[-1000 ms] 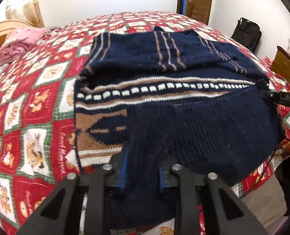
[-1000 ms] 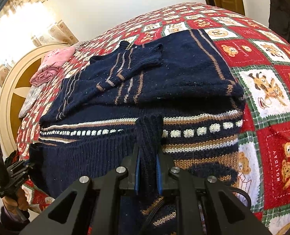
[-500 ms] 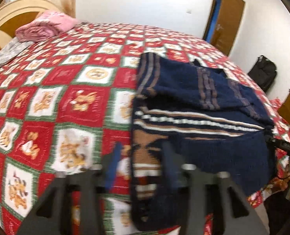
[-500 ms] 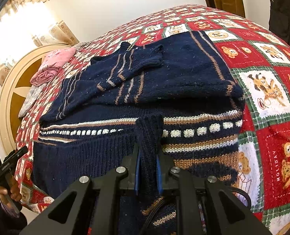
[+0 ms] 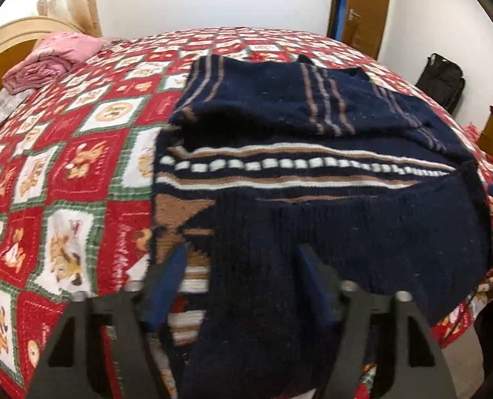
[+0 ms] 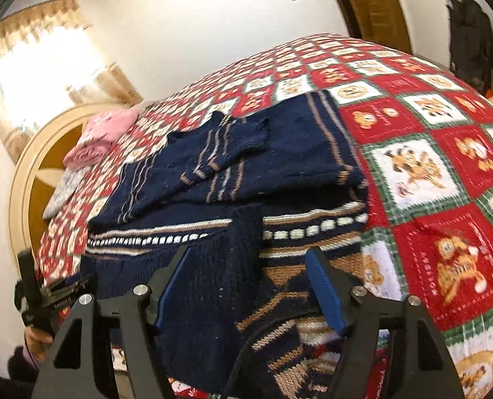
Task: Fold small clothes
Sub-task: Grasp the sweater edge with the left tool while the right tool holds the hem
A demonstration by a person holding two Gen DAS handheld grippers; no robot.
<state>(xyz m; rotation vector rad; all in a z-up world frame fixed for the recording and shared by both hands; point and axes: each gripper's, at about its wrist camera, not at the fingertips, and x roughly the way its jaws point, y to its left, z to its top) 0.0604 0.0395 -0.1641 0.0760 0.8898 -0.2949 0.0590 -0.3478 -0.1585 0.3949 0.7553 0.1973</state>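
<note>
A navy knitted sweater (image 5: 312, 173) with tan and white stripes lies partly folded on the bed near its front edge. Its sleeves are laid across the upper part. It also shows in the right wrist view (image 6: 279, 179). My left gripper (image 5: 243, 286) is open, its blue-padded fingers spread over the sweater's lower left part, holding nothing. My right gripper (image 6: 249, 282) is open, its fingers either side of the sweater's ribbed hem fold, not gripping it. The left gripper also shows at the left edge of the right wrist view (image 6: 47, 299), held in a hand.
A red, green and white patchwork blanket (image 5: 63, 183) with bear pictures covers the bed. Pink folded clothes (image 5: 53, 60) lie by the wooden headboard (image 6: 30, 173). A black bag (image 5: 442, 79) stands by the wall near a wooden door (image 5: 362, 6).
My right gripper has opened and let go of the sweater's hem fold. My left gripper, open since half a second ago, has swung back over the sweater's lower part.
</note>
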